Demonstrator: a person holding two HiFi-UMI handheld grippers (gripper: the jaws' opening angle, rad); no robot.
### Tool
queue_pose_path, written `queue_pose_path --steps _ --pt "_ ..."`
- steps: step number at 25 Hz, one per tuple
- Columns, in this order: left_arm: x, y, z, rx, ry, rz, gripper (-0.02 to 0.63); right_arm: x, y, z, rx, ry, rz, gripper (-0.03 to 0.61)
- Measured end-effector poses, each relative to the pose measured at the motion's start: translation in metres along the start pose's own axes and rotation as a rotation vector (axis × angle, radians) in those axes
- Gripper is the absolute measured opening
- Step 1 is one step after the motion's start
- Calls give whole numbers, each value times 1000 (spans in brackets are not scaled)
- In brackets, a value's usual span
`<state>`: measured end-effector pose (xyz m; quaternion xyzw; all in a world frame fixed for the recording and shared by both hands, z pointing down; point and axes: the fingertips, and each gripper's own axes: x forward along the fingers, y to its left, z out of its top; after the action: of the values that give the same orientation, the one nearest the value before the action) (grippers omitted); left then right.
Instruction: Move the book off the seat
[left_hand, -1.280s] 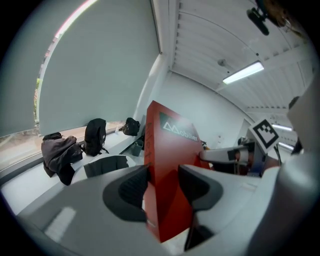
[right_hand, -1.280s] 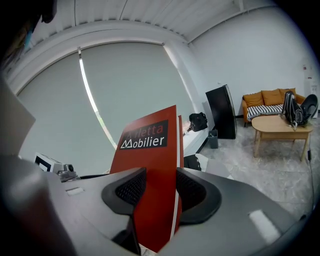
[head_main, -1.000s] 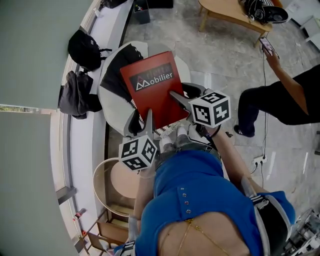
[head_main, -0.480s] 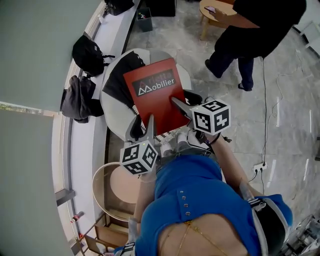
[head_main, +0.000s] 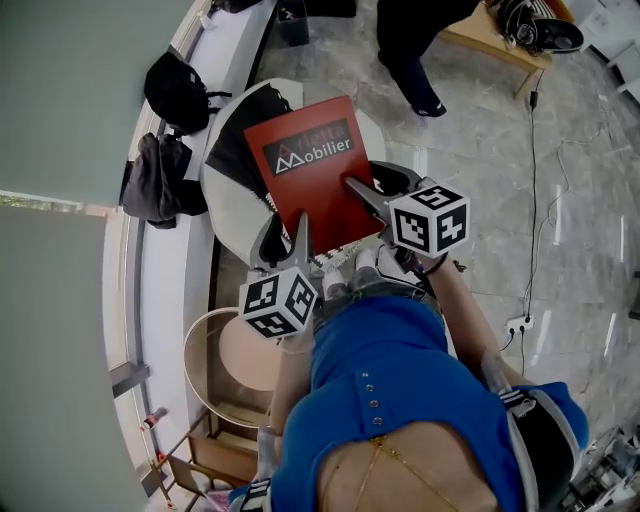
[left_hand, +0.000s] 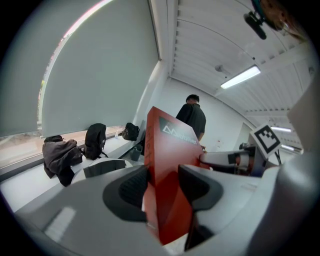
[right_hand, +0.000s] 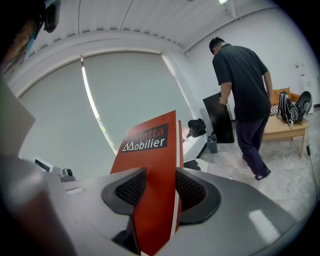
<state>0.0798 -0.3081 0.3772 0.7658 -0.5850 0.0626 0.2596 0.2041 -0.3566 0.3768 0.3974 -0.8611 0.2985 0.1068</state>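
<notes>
A red book (head_main: 312, 178) with "Mobilier" on its cover is held tilted above the round white seat (head_main: 228, 215), which has a black cushion. Both grippers grip its near edge. My left gripper (head_main: 284, 243) is shut on the book's left corner; in the left gripper view its pads (left_hand: 134, 187) press the book (left_hand: 167, 160) from both sides. My right gripper (head_main: 362, 192) is shut on the right side; in the right gripper view the book (right_hand: 150, 165) fills the gap between the pads (right_hand: 192, 192). The seat (left_hand: 102, 167) shows below the book.
A black backpack (head_main: 180, 88) and a dark jacket (head_main: 155, 185) lie on the window ledge at left. A round wooden side table (head_main: 232, 365) stands near my left side. A person in black (head_main: 415, 40) stands by a wooden table (head_main: 490, 40). A cable (head_main: 530, 200) crosses the floor at right.
The person in black has walked from the right side to the top by the wooden table. The book and both grippers have hardly shifted.
</notes>
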Motion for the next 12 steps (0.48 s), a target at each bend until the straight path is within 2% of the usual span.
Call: queue_pose_path --steps 12 --pt "-1 -1 0 1 -16 -16 187 -2 1 2 -1 -27 -15 173"
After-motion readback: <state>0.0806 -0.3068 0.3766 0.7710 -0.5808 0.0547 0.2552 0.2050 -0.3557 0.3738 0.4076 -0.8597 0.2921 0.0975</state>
